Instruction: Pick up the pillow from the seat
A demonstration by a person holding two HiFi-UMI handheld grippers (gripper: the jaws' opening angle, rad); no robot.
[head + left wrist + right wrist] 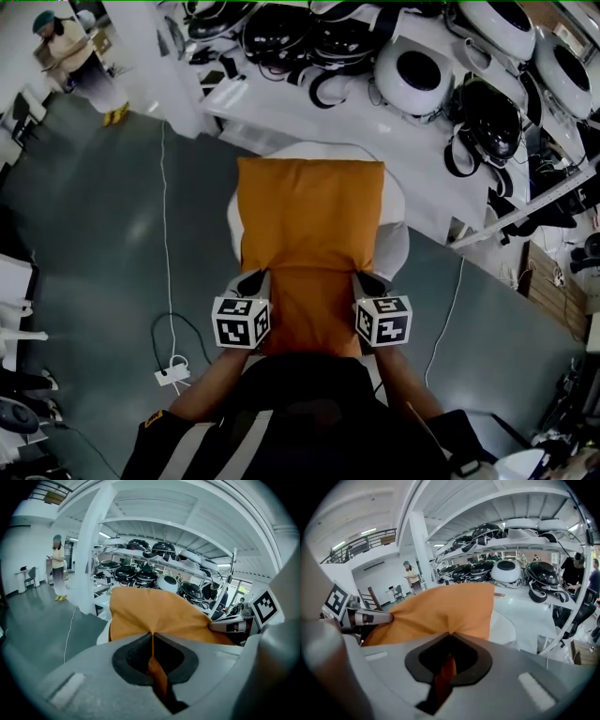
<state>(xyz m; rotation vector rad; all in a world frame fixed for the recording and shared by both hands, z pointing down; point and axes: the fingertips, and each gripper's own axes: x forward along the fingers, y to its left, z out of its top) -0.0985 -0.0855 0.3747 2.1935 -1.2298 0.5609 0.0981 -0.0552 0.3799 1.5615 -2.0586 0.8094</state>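
An orange pillow [312, 234] lies over the white round seat [397, 240] in the head view. My left gripper [258, 279] is shut on the pillow's near left corner, and my right gripper [361, 279] is shut on its near right corner. In the left gripper view the orange pillow [154, 613] is pinched between the shut jaws of the left gripper [152, 637], and the right gripper [220, 625] shows at the right edge. In the right gripper view the pillow [440, 611] is pinched in the right gripper [450, 637], and the left gripper [386, 617] pulls its far corner.
White shelves [309, 117] with several black and white helmet-like units [412, 75] stand just beyond the seat. A white cable [166, 234] and power strip [172, 372] lie on the grey floor at left. A person [80, 61] stands far left.
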